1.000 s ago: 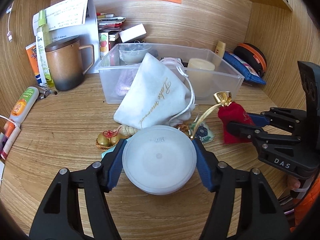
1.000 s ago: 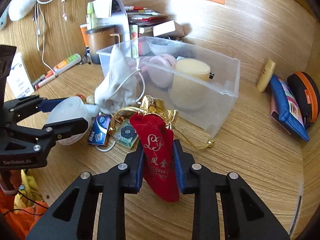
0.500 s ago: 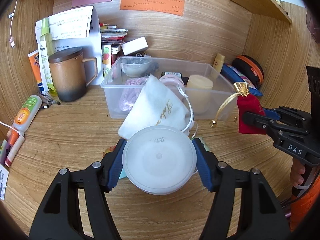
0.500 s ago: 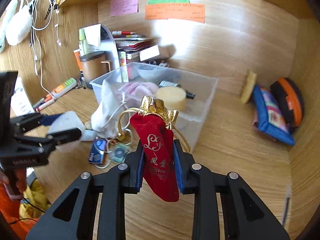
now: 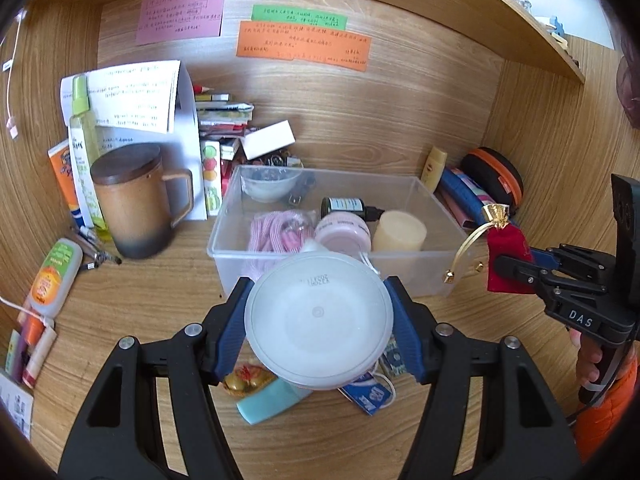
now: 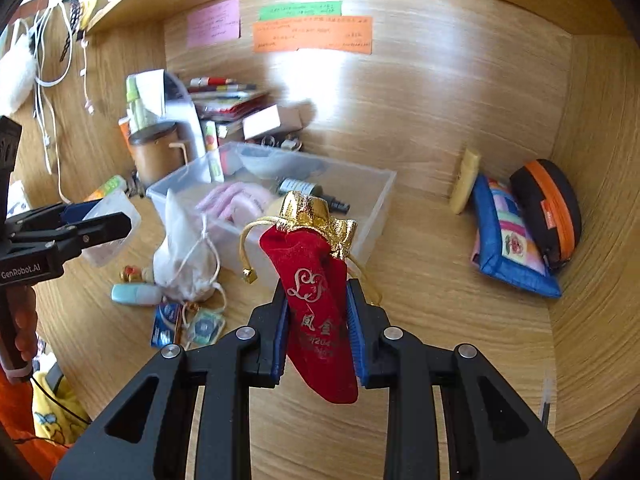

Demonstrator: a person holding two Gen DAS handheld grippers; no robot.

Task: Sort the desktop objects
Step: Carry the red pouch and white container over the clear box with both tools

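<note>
A deep red velvet pouch [image 6: 316,312] with a shiny gold collar, gold cord and gold lettering. A milky white, translucent round container [image 5: 319,320]. Black grippers with blue finger pads [image 5: 234,330]. A clear plastic bin [image 5: 404,268] holds a pale pink jar [image 5: 342,230], a cream-yellow cylinder [image 5: 398,232] and pink-and-white striped cord [image 5: 276,232]. A brown mug [image 5: 136,208] shades to dark grey at its base. On the light wood-grain desk [image 6: 440,300] — a white drawstring bag [image 6: 182,256]. Sticky notes on the back wall — pink [image 5: 180,16], green [image 5: 299,17], orange [image 5: 303,45]. A blue patchwork pouch [image 6: 508,240] beside a black case with an orange stripe [image 6: 548,208].
</note>
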